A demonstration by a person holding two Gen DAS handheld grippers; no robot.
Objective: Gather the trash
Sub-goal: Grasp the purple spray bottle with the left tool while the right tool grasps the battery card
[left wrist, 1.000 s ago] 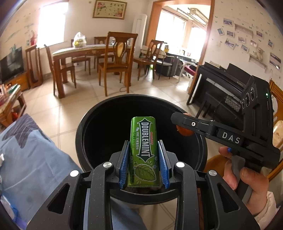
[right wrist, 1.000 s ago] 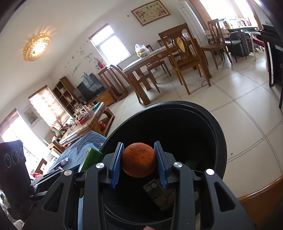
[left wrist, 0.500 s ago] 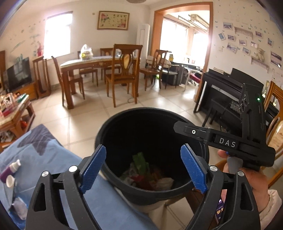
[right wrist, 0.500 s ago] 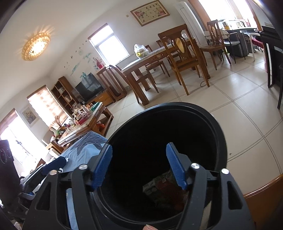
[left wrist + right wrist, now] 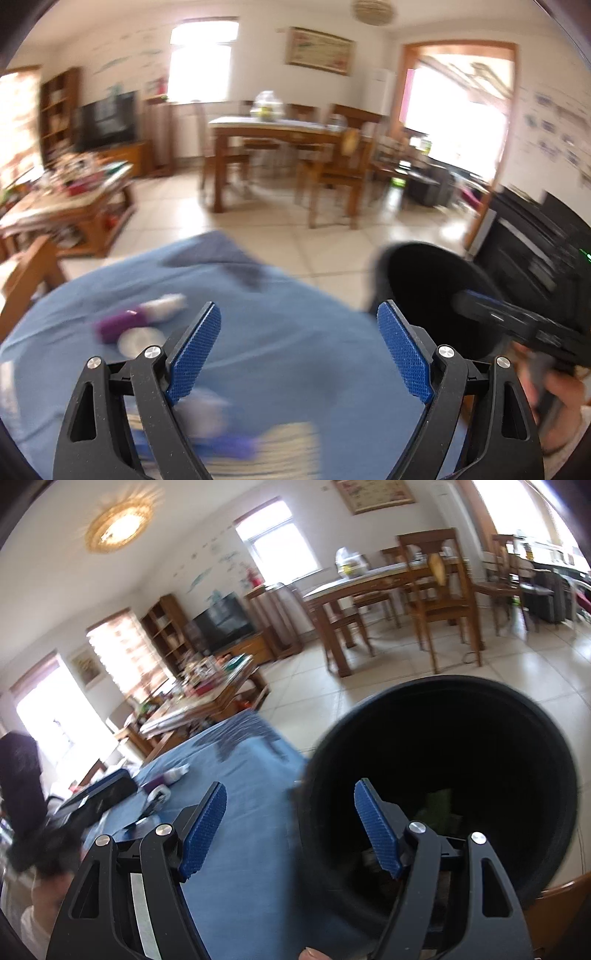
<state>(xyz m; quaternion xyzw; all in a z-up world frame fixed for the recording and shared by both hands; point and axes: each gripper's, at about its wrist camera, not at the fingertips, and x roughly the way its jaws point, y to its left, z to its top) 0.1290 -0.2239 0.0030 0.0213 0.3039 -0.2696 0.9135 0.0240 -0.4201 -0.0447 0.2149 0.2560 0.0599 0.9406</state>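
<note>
Left gripper [image 5: 299, 347] fingers spread, nothing held, over blue-clothed table [image 5: 295, 332]; right gripper [image 5: 290, 827] fingers likewise spread, empty. Trash seen inside black bin [image 5: 443, 716] beside table; purple tube [image 5: 118, 326] on cloth

I see a tabletop [image 5: 240, 834] under a blue cloth [image 5: 295, 354]. On it, toward ten o'clock, lie a purple-and-white tube [image 5: 140, 319] and a white lid [image 5: 138, 341], touching. A blurred pale heap [image 5: 236, 443] sits at six o'clock.
</note>
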